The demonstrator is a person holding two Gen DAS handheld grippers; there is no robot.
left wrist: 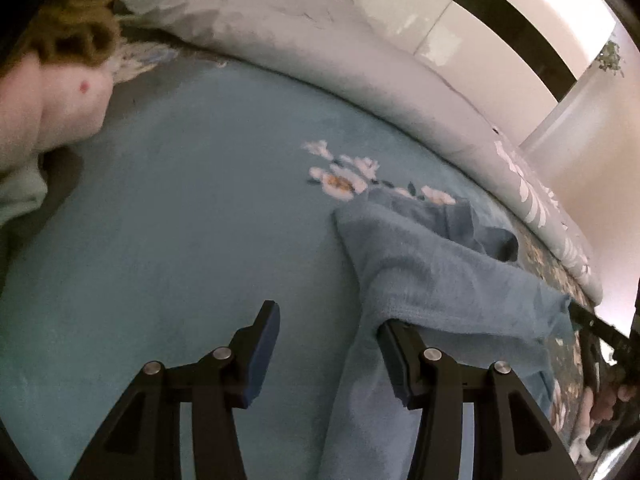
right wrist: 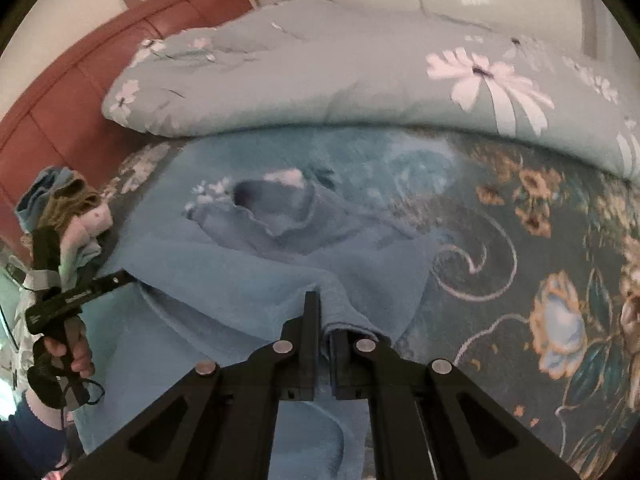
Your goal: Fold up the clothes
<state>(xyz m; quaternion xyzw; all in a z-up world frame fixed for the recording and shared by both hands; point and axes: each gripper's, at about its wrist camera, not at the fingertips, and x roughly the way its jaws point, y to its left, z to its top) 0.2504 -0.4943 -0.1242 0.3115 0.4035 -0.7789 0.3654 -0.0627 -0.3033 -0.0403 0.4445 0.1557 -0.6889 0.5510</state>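
Observation:
A blue knitted garment [left wrist: 448,276] lies partly lifted on the teal floral bedspread [left wrist: 180,200]. In the left wrist view my left gripper [left wrist: 328,324] is open, its jaws wide apart; the garment's hem drapes over the right finger [left wrist: 396,344], nothing is pinched. In the right wrist view my right gripper [right wrist: 326,320] is shut on a fold of the garment [right wrist: 248,276], whose neck opening [right wrist: 264,208] faces up farther back. The left gripper [right wrist: 80,292] shows at the left edge, held by a hand.
A rolled grey floral quilt [right wrist: 340,80] runs along the far side of the bed. A pile of other clothes [left wrist: 52,92] lies at the left. A red headboard [right wrist: 80,92] stands behind. White wardrobe doors [left wrist: 460,20] are beyond the bed.

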